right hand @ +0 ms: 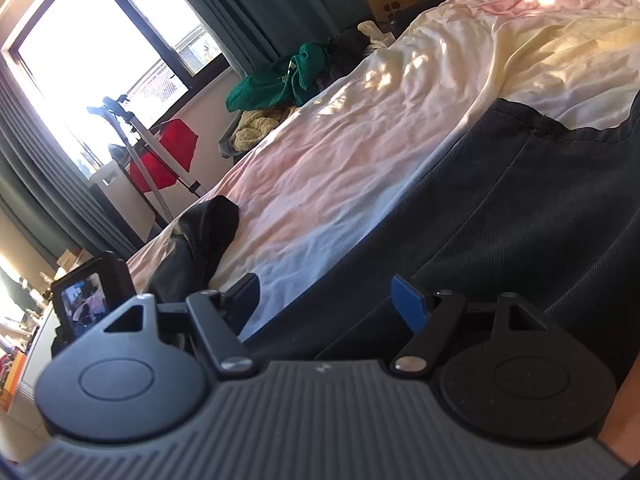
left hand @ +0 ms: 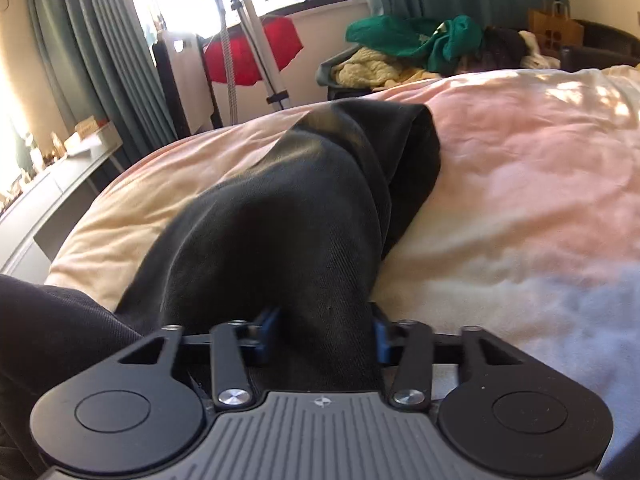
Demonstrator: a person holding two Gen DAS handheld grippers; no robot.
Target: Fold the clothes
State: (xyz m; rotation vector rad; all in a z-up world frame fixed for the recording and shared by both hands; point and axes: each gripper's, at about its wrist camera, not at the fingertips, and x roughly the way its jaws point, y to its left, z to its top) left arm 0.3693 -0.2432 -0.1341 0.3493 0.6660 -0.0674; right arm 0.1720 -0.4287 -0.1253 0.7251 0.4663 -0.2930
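Observation:
A black garment (left hand: 288, 208) lies on the bed (left hand: 520, 168), bunched into a raised fold. My left gripper (left hand: 324, 332) has its blue pads against both sides of the cloth and is shut on it near the bed's front edge. In the right wrist view the same black garment (right hand: 520, 216) spreads flat over the bed (right hand: 360, 128), and its far bunched end (right hand: 208, 232) shows at the left. My right gripper (right hand: 332, 304) is open, with its blue fingers (right hand: 408, 304) spread wide just above the cloth's edge. The left gripper's camera back (right hand: 92, 300) shows at the left.
A basket with green and yellow clothes (left hand: 412, 48) stands beyond the bed. A tripod (left hand: 256, 52) and a red cloth (left hand: 256, 52) are by the window. A grey desk (left hand: 48, 200) runs along the left. A paper bag (left hand: 554, 26) is at the far right.

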